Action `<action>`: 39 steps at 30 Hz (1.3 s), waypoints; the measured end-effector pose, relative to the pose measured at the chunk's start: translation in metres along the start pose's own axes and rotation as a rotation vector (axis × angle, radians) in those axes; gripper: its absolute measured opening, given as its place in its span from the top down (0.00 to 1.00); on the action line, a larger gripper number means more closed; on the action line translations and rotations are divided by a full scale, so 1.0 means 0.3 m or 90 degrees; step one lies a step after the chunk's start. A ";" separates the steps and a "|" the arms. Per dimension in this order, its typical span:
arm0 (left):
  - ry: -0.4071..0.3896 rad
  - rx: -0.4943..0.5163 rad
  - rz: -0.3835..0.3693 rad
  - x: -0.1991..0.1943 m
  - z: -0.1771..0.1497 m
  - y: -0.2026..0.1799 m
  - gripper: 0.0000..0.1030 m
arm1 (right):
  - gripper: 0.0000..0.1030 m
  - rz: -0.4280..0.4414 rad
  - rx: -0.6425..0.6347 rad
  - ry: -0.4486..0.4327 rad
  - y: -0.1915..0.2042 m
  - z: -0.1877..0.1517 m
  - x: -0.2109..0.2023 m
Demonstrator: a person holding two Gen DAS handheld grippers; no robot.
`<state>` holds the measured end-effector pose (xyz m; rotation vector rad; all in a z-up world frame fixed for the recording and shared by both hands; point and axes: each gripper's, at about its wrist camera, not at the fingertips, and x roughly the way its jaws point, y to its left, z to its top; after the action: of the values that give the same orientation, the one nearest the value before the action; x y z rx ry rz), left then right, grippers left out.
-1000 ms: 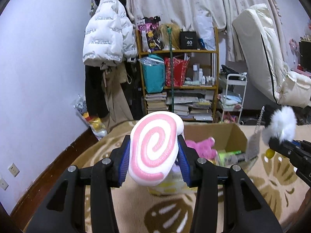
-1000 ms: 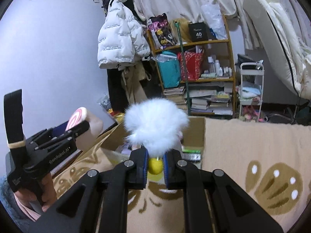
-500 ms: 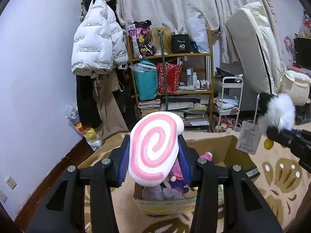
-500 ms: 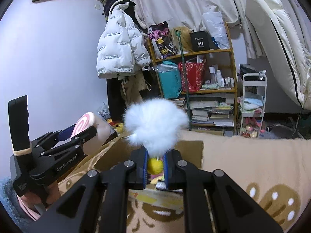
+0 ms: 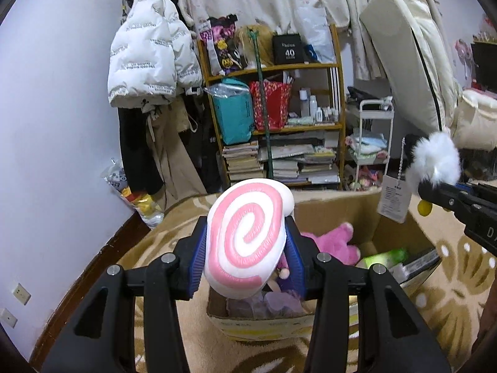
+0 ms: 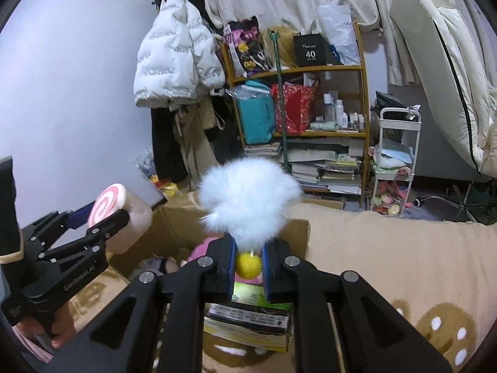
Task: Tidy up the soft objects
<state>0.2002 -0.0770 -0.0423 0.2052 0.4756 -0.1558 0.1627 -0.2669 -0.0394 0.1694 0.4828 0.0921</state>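
My left gripper (image 5: pixel 247 253) is shut on a pink-and-white swirl roll cushion (image 5: pixel 247 242) and holds it over the near left edge of an open cardboard box (image 5: pixel 369 214). It also shows in the right wrist view (image 6: pixel 116 208). My right gripper (image 6: pixel 247 264) is shut on a white fluffy plush (image 6: pixel 248 195) with a yellow ball (image 6: pixel 248 264), above the box's right side (image 6: pixel 298 233). The plush also shows in the left wrist view (image 5: pixel 435 158), with a paper tag (image 5: pixel 394 197). A pink plush (image 5: pixel 332 242) and a purple toy (image 5: pixel 284 298) lie in the box.
The box stands on a beige patterned carpet (image 5: pixel 186 326). Behind it are a wooden shelf of books and bags (image 5: pixel 279 124), a white puffer jacket (image 5: pixel 149 52) on the wall, a small white cart (image 5: pixel 369 149) and a leaning cream mattress (image 5: pixel 410 62). A green packet (image 5: pixel 385 256) lies in the box.
Both grippers rose and tilted, then came back down closer over the box, so its inside with the pink plush shows more. Both grips are unchanged.
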 end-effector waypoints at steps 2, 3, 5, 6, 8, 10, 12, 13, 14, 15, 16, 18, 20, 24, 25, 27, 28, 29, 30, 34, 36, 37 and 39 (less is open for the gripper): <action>0.013 -0.003 -0.006 0.017 -0.015 -0.004 0.57 | 0.86 -0.004 -0.001 0.012 -0.004 -0.015 0.021; 0.020 -0.003 -0.007 0.027 -0.023 -0.007 0.56 | 0.86 -0.006 0.000 0.017 -0.005 -0.021 0.029; 0.026 -0.001 -0.002 0.037 -0.032 -0.009 0.56 | 0.86 -0.011 0.000 0.027 -0.008 -0.033 0.042; 0.028 0.000 0.000 0.042 -0.035 -0.010 0.55 | 0.85 -0.014 0.000 0.030 -0.010 -0.036 0.046; 0.031 -0.002 0.000 0.045 -0.042 -0.006 0.52 | 0.83 -0.016 0.003 0.035 -0.014 -0.043 0.051; 0.034 -0.005 0.002 0.047 -0.047 -0.003 0.50 | 0.82 -0.017 0.005 0.039 -0.019 -0.046 0.054; 0.037 -0.005 0.004 0.048 -0.052 -0.001 0.48 | 0.82 -0.018 0.005 0.040 -0.017 -0.046 0.054; 0.036 -0.005 0.005 0.045 -0.053 0.001 0.48 | 0.82 -0.017 0.005 0.041 -0.016 -0.045 0.055; 0.032 -0.004 0.009 0.041 -0.052 0.003 0.47 | 0.82 -0.013 0.004 0.043 -0.013 -0.045 0.056; 0.027 -0.002 0.013 0.035 -0.051 0.005 0.45 | 0.82 -0.013 0.004 0.045 -0.013 -0.042 0.059; 0.019 0.001 0.017 0.024 -0.049 0.005 0.43 | 0.82 -0.013 0.003 0.045 -0.012 -0.042 0.057; 0.010 0.004 0.021 0.008 -0.042 0.010 0.33 | 0.82 -0.011 0.004 0.045 -0.009 -0.040 0.060; -0.001 0.004 0.023 -0.014 -0.038 0.013 0.28 | 0.80 -0.011 0.004 0.045 -0.009 -0.040 0.056; -0.012 0.013 0.036 -0.061 -0.039 0.020 0.27 | 0.57 -0.015 0.010 0.029 -0.008 -0.042 0.017; -0.012 0.014 0.039 -0.073 -0.040 0.023 0.25 | 0.54 -0.018 0.010 0.023 -0.006 -0.040 0.004; -0.016 0.012 0.044 -0.100 -0.043 0.033 0.21 | 0.48 -0.022 0.009 0.014 0.004 -0.039 -0.025; -0.019 0.010 0.048 -0.121 -0.046 0.040 0.21 | 0.43 -0.023 0.008 0.009 0.007 -0.038 -0.042; -0.020 0.010 0.051 -0.134 -0.046 0.046 0.20 | 0.39 -0.025 0.008 0.002 0.011 -0.037 -0.064; -0.021 0.010 0.052 -0.147 -0.046 0.048 0.19 | 0.33 -0.027 0.008 -0.004 0.014 -0.036 -0.081; -0.021 0.003 0.055 -0.207 -0.055 0.067 0.12 | 0.18 -0.036 0.009 -0.029 0.026 -0.033 -0.162; -0.013 -0.007 0.053 -0.239 -0.067 0.079 0.11 | 0.14 -0.038 0.008 -0.039 0.030 -0.031 -0.205; -0.006 -0.014 0.049 -0.249 -0.071 0.087 0.11 | 0.13 -0.040 0.006 -0.044 0.033 -0.031 -0.225; 0.004 -0.024 0.045 -0.268 -0.080 0.105 0.11 | 0.13 -0.045 0.003 -0.053 0.039 -0.028 -0.267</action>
<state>0.1251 -0.0329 -0.0206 0.1862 0.4761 -0.0767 0.0876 -0.2646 -0.0084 0.1597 0.4050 0.0139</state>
